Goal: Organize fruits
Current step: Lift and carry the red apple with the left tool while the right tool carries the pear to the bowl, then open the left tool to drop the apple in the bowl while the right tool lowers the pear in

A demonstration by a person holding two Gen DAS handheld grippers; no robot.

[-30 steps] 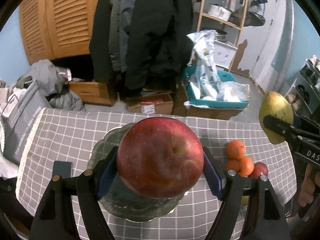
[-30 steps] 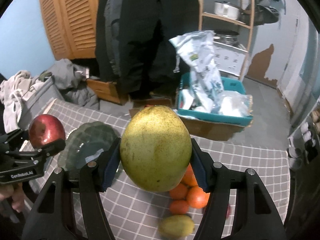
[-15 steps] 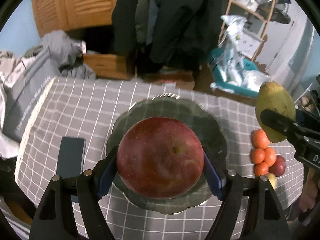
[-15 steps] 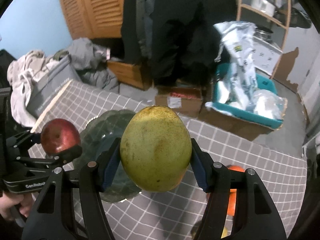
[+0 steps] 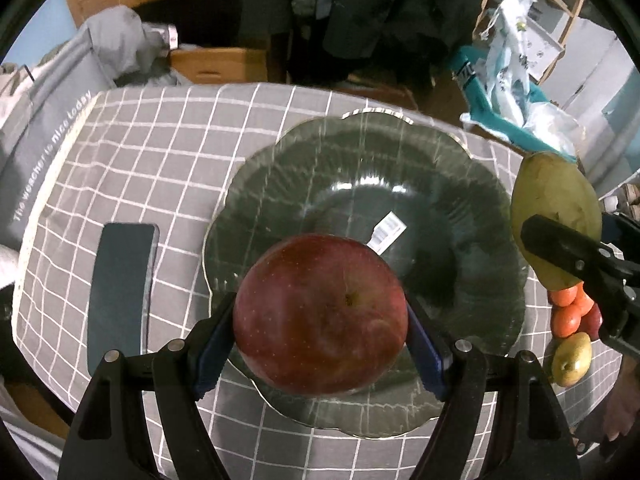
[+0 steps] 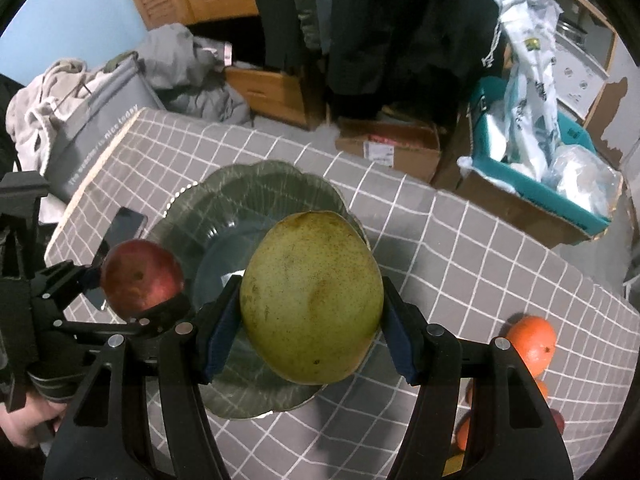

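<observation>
My left gripper (image 5: 320, 330) is shut on a big red apple (image 5: 320, 314), hanging over the near part of a dark green scalloped glass plate (image 5: 360, 168). In the right wrist view the same apple (image 6: 141, 279) shows at the plate's left edge. A large green-yellow pear (image 6: 310, 298) sits between the blue pads of my right gripper (image 6: 310, 330), which is shut on it above the plate's (image 6: 248, 192) right side. The pear (image 5: 554, 220) appears at the right in the left wrist view.
Several oranges (image 5: 566, 312), a small red fruit and a small yellow pear (image 5: 570, 354) lie on the grey checked tablecloth (image 5: 160, 148) right of the plate. A dark phone (image 5: 120, 288) lies left of it. A barcode sticker (image 5: 386, 230) shows in the plate. Boxes and bags stand beyond the table.
Both grippers have come down and tilted toward the table with their fruits still held. The plate now fills the left wrist view; the pear has moved left over the plate.
</observation>
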